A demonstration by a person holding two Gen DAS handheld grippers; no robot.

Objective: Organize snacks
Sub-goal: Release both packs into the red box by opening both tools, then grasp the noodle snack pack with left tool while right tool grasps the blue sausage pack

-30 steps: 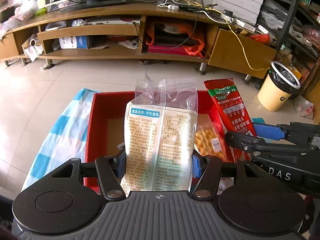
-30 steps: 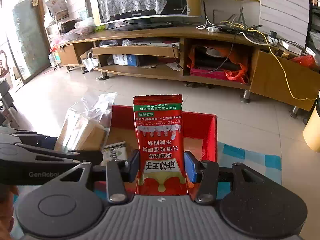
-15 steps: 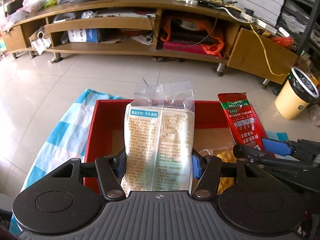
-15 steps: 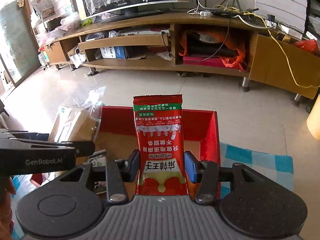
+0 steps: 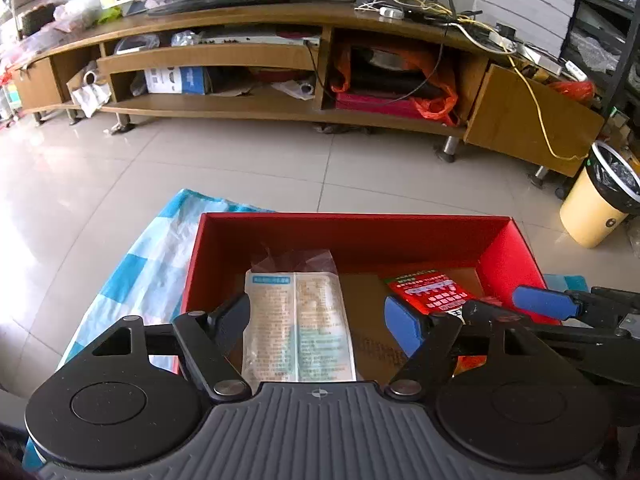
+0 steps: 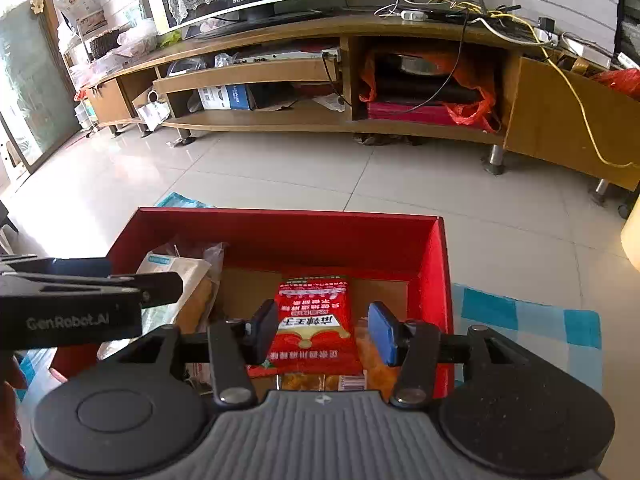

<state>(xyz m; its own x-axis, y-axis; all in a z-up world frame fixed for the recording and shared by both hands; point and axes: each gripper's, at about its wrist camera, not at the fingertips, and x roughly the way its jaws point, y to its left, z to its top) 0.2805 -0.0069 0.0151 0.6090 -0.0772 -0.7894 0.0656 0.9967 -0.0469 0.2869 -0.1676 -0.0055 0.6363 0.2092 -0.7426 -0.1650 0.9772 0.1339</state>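
On the far left, the blue-and-white checked cloth (image 5: 132,280) lies under the red box (image 5: 352,226), and it is loose and wrinkled, so a push against the box wall could make the box slide on it. Inside the box, on the left side, the pale snack bag (image 5: 298,328) with a clear top lies between the jaws of the left gripper (image 5: 320,320); the jaws are spread and I judge that they do not pinch the bag, though the dark left finger (image 5: 230,320) looks very near to its edge. If this gripper goes up or back without care, the finger may catch the thin film and drag the bag out again, or tilt it against the box wall. In the middle the brown floor of the box is bare, so the bag has room to slip there. More to the right, the red snack packet (image 6: 314,326) lies in the box on top of an orange-yellow snack pack (image 6: 308,382), and the jaws of the right gripper (image 6: 320,330) are also spread around it, not touching it as far as I can tell. Because it rests on another slippery pack, it could slide down when the gripper leaves. The two grippers are close together over one small box, so they could knock each other, or the right one could hit the right wall of the box.
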